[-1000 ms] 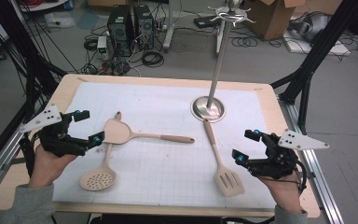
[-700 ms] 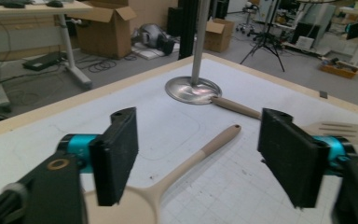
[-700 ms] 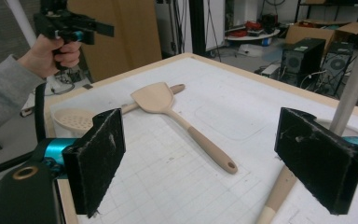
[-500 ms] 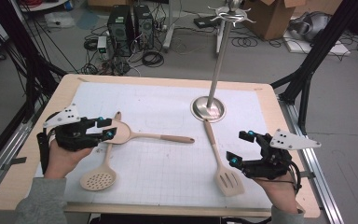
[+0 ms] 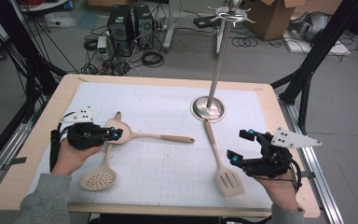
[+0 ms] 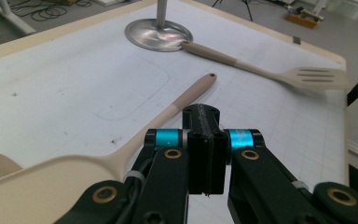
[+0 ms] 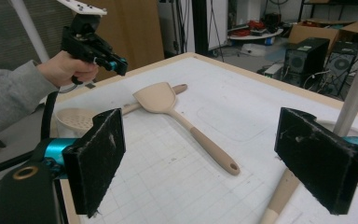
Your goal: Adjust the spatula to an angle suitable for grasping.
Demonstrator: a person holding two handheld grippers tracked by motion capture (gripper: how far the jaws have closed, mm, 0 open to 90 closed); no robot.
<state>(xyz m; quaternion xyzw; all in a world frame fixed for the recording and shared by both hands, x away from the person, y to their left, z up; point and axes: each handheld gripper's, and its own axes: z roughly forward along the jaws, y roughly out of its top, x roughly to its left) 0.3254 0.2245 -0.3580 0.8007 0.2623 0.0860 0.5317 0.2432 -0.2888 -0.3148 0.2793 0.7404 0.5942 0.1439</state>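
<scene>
A: Left gripper (image 5: 114, 134)?
B: Jaws just closed, pads together with nothing between them. It sits at the blade end of the solid spatula (image 5: 154, 136), left side of the table.
A: Axis?
B: Handle runs right toward the middle. Left hand is nearer; right gripper (image 5: 240, 146) is wide open and empty, well apart.

Grey sleeves on both forearms. Left gripper (image 5: 116, 134) and right gripper (image 5: 241, 145): black bodies, cyan collars, brass screws, each topped with a drilled grey three-cornered plate. Fuzzy black pads (image 7: 95, 156), black cable trailing.
</scene>
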